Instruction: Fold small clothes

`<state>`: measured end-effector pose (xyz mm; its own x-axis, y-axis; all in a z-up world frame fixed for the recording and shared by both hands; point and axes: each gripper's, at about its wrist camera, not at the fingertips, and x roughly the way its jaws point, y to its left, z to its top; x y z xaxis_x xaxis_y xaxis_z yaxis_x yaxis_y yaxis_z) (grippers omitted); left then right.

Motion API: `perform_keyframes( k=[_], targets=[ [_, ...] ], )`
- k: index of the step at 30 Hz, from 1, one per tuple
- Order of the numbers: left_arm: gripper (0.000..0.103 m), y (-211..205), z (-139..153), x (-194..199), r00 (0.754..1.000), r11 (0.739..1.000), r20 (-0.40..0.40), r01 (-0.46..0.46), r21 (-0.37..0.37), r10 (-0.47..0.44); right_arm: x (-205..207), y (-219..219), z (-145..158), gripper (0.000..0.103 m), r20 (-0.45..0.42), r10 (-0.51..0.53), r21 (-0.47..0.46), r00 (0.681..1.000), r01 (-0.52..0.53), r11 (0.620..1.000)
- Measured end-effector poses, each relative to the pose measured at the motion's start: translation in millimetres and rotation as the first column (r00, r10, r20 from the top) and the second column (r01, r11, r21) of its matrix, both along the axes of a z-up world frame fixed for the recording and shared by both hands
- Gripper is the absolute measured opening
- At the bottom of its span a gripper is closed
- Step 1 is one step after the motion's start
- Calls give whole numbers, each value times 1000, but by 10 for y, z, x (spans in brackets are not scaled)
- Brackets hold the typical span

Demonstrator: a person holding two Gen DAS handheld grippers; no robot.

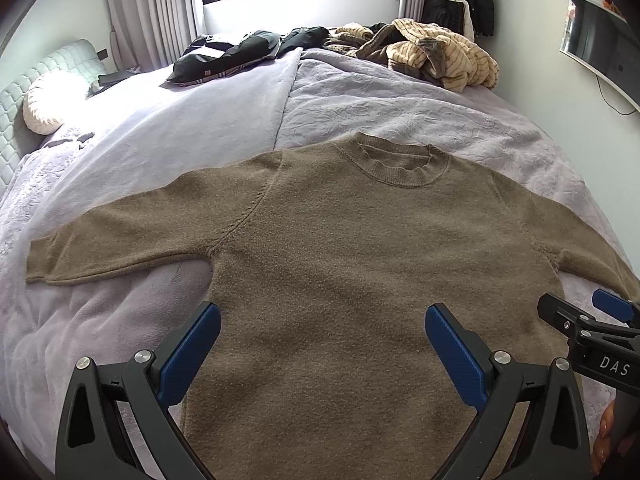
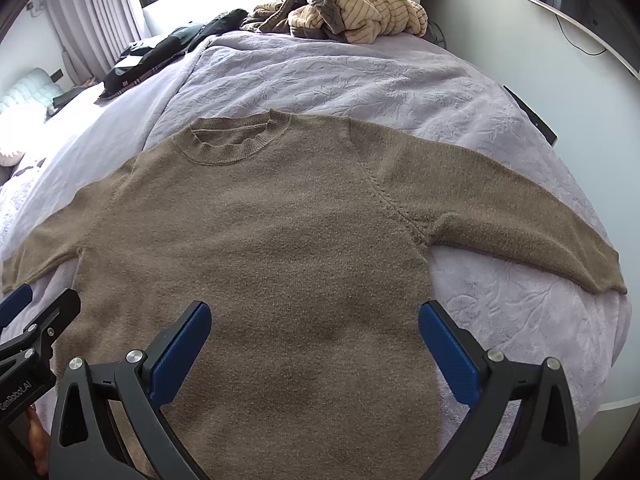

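A: What lies in front of the two grippers?

B: A brown knitted crew-neck sweater [image 1: 340, 248], spread flat and face up on a lilac quilted bedspread [image 1: 400, 108]. Its collar points away from the cameras and both sleeves are stretched out sideways, most likely so that they can be folded in first.

A: Go from left to right, using the sweater as the landmark.

B: Left of the sweater's body the left sleeve [image 1: 112, 236] lies flat. The left gripper [image 1: 322, 346] hovers over the lower left part of the body, its blue-padded jaws wide apart and holding nothing. The right gripper [image 2: 314, 342] hovers beside it over the lower right part, jaws equally spread and empty. Right of the body lies the right sleeve [image 2: 520, 224]. Beyond the collar a heap of cream striped and dark clothes [image 1: 440, 52] waits near the window.

A: Do the views differ?

B: Yes. The left wrist view shows the left cuff whole but cuts off the right sleeve; the right wrist view shows the reverse. Each also catches the other gripper at its edge. No fold looks begun.
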<state>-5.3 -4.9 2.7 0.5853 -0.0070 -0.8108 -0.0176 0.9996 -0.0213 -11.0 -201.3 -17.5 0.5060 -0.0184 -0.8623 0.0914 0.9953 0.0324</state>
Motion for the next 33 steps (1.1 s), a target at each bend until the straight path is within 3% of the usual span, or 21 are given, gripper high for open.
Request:
perform_keyframes(
  k=[33],
  targets=[
    [102,95,-114,97,999,999,-30,-41,27,41,76,55,-103,103,-30,-9,0,1000,9,1000]
  ],
)
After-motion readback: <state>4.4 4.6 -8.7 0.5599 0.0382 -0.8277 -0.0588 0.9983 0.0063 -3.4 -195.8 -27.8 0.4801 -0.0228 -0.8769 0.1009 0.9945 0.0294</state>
